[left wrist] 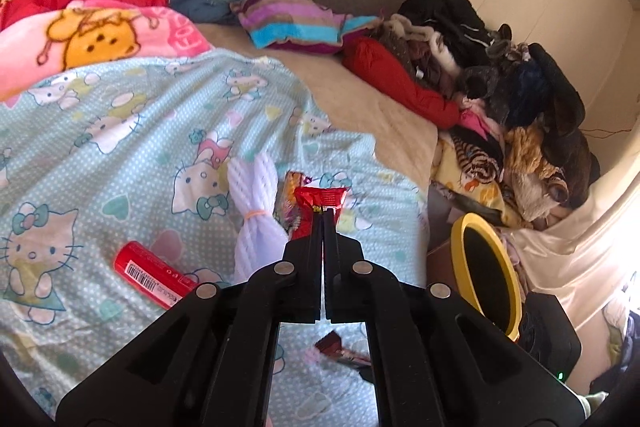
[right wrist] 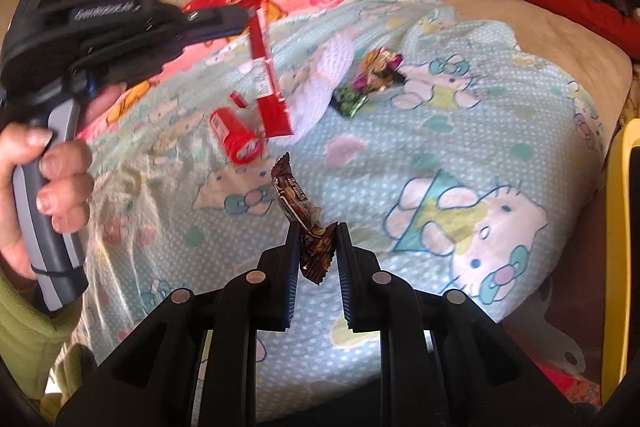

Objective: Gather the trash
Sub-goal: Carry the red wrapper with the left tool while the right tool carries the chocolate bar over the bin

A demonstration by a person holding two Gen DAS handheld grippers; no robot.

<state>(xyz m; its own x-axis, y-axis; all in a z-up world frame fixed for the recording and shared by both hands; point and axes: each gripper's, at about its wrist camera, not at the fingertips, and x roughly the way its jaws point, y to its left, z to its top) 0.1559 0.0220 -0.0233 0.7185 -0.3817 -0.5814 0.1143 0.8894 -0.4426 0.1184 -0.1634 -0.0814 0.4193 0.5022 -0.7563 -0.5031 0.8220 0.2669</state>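
Note:
My left gripper (left wrist: 322, 213) is shut on the top of a red wrapper (left wrist: 320, 198), lifted above the cartoon-cat bedsheet (left wrist: 120, 147). In the right wrist view that same left gripper (right wrist: 249, 17) appears at the upper left, held by a hand (right wrist: 60, 183), with the red wrapper (right wrist: 274, 111) hanging straight down from it. My right gripper (right wrist: 318, 227) is shut on a brown snack wrapper (right wrist: 290, 187), which sticks up between the pads. A red tube (left wrist: 152, 277) (right wrist: 236, 139) and a multicoloured wrapper (right wrist: 368, 79) lie on the sheet.
A white bundle tied with a band (left wrist: 256, 211) lies beside the wrappers. A yellow-rimmed bin (left wrist: 486, 267) (right wrist: 624, 227) stands at the bed's right edge. Pillows, blankets and a heap of clothes (left wrist: 500, 87) crowd the far side of the bed.

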